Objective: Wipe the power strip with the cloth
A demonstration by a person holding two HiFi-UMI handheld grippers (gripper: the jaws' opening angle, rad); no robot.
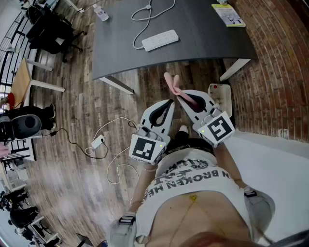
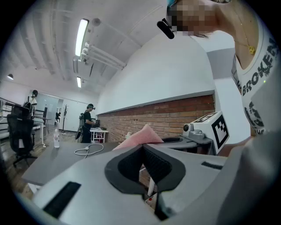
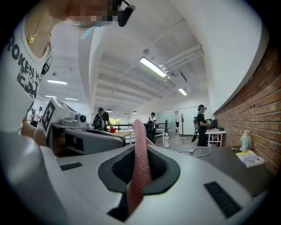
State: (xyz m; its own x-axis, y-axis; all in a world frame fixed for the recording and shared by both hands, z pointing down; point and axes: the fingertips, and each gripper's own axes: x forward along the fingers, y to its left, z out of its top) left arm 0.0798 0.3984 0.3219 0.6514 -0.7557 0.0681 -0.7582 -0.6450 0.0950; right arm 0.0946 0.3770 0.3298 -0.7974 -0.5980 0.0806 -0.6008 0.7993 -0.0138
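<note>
Power strip (image 1: 160,40): white, flat on the dark tabletop (image 1: 207,43), its cable (image 1: 153,10) looped beyond it, well apart from both tools
Cloth (image 1: 172,83): pink, pinched upright in the closed right tool (image 1: 182,96), over the wooden floor (image 1: 91,91) short of the tabletop edge
Left tool (image 1: 168,104): jaws together, nothing between them, just beside the right tool

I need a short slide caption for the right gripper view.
Right gripper shut on a pink cloth, the dark table ahead on the right.
</note>
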